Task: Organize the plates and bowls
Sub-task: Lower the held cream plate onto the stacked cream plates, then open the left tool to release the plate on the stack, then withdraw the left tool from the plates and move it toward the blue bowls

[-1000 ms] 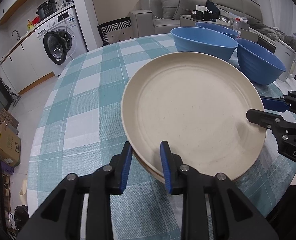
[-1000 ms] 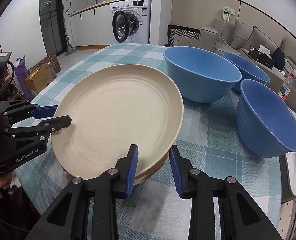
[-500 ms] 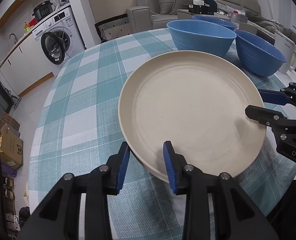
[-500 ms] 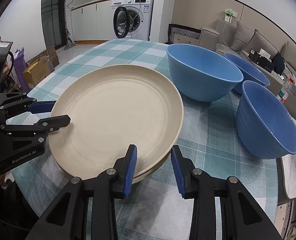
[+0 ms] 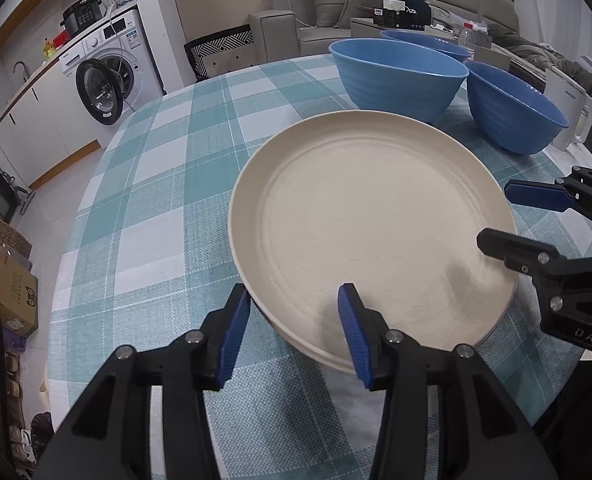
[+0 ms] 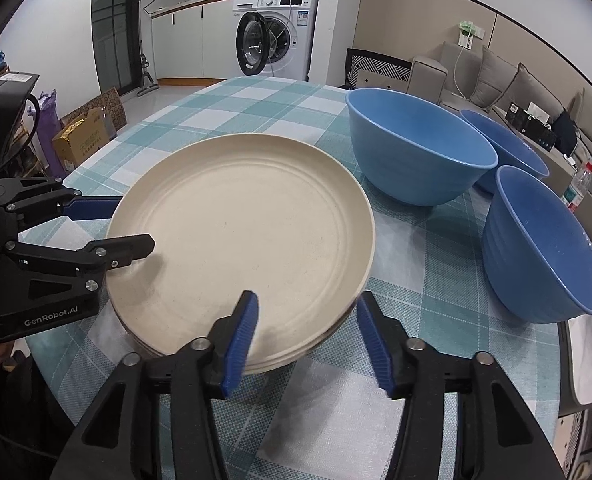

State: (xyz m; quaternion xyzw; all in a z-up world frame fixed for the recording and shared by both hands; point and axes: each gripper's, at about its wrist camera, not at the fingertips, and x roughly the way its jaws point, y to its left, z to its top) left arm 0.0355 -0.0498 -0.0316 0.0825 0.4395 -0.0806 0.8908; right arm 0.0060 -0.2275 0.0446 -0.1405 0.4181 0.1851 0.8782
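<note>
Nearest, the left gripper [image 5: 294,330] and the right gripper [image 6: 307,334] are both standing wide, straddling opposite edges of the cream plate stack [image 6: 240,236] without clamping it. The stack is sitting on the checked tablecloth [image 5: 148,184], its rims layered one over another, so the plates are looking gathered already. Farther right, three blue bowls are still waiting apart: the near bowl [image 6: 543,248], the middle bowl [image 6: 415,152] and the far bowl [image 6: 507,148]. Nesting them is likely what remains.
</note>
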